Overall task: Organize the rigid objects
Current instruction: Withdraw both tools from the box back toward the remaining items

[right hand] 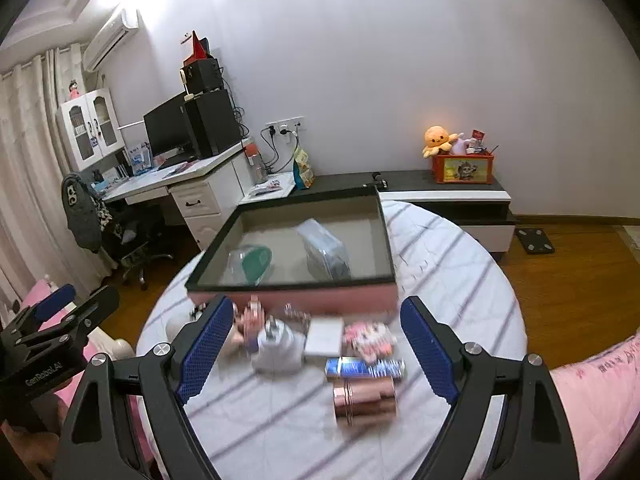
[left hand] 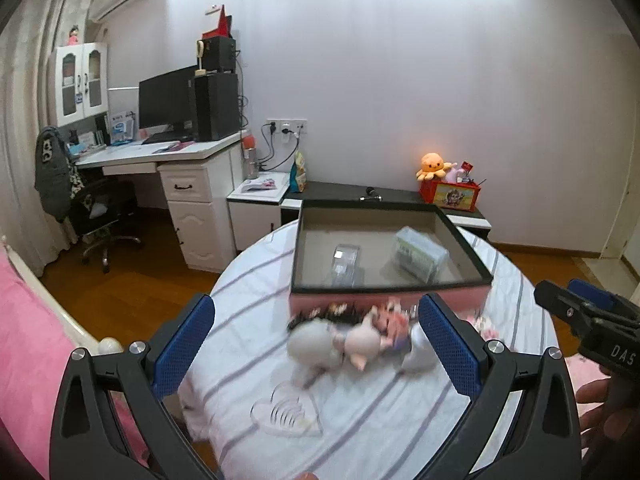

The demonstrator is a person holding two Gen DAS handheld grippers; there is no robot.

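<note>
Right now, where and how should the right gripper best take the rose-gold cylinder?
Probably across the middle of the rose-gold cylinder, from above. It lies on its side, long axis left-right, so pads close on its near and far curved walls. The right gripper is open and empty.

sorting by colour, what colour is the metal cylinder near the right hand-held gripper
Shiny rose-gold metal cylinder, lying on its side; clearest in the right wrist view.

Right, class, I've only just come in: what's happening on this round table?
A person is sorting small items into a shallow open box on a striped round table, holding a gripper in each hand. Both the left gripper and the right gripper are open and empty, above the table. Two items already lie in the box, including a clear plastic case. Still loose in front of it: small figurines, a blue packet and a copper-coloured cylinder.
</note>
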